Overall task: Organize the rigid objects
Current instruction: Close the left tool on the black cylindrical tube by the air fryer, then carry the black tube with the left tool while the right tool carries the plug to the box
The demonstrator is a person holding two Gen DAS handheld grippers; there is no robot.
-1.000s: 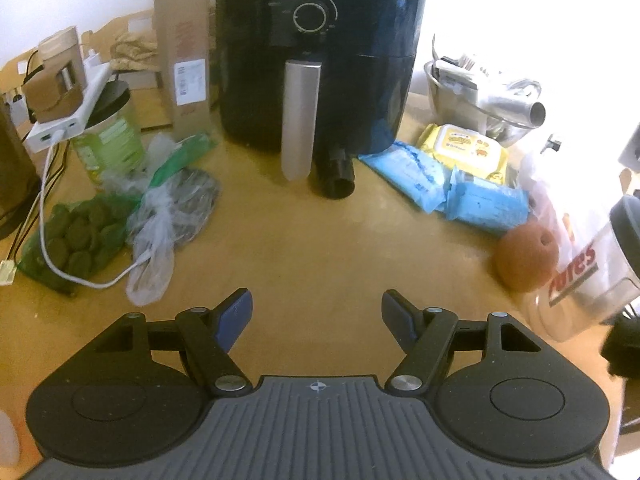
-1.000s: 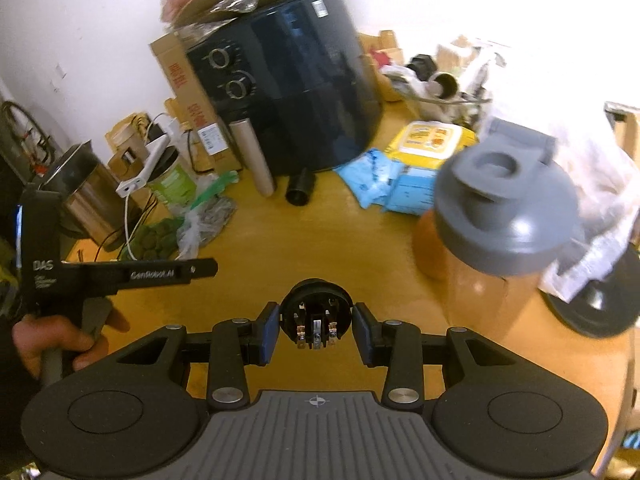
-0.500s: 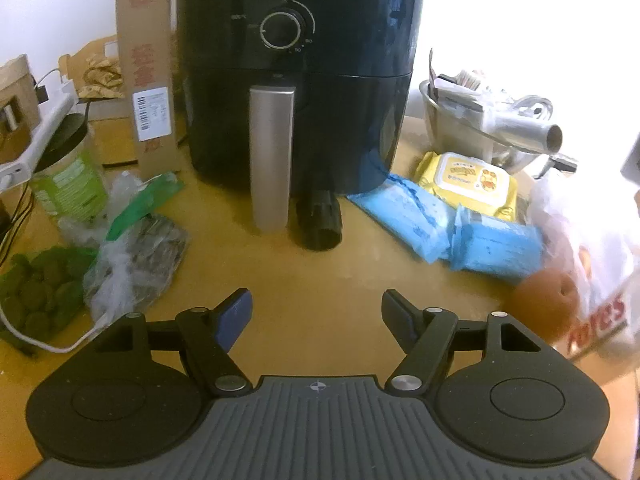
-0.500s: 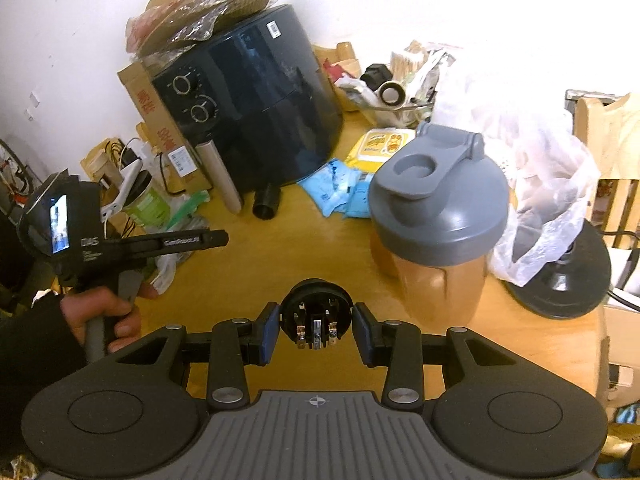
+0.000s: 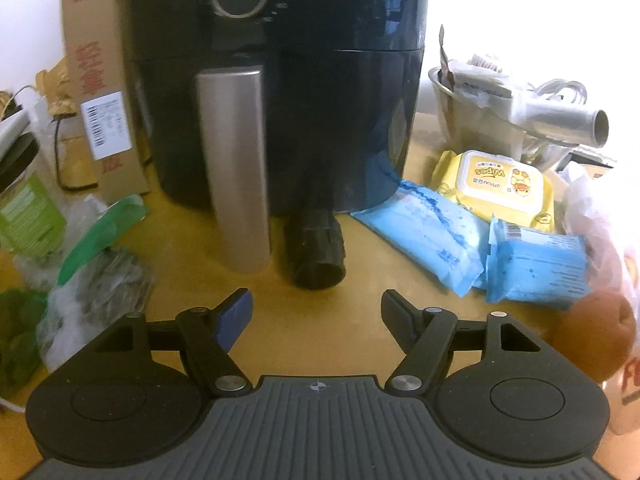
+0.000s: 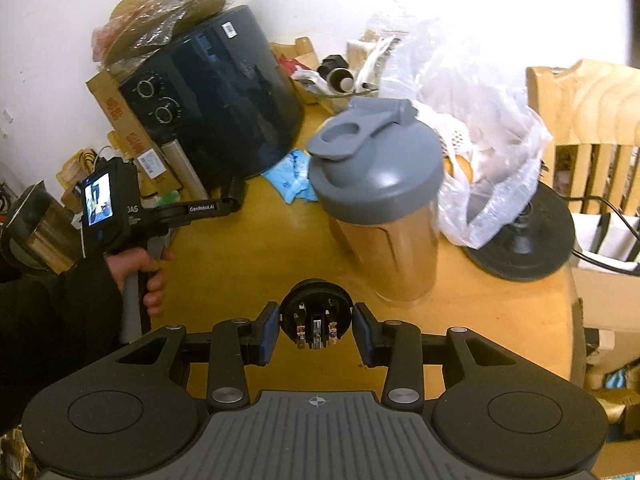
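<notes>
Cluttered wooden surface, white wall behind. Right claw grips a round black plug part w/ metal pins, held above the surface near a grey-lidded shaker. Left claw is open, nothing between its fingers, pointed at a black tube lying just in front of the air fryer, beside its silver handle. Blue wipes packs to the right.

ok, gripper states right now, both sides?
Left gripper: open, empty.
Right gripper: shut on the round black connector.
</notes>
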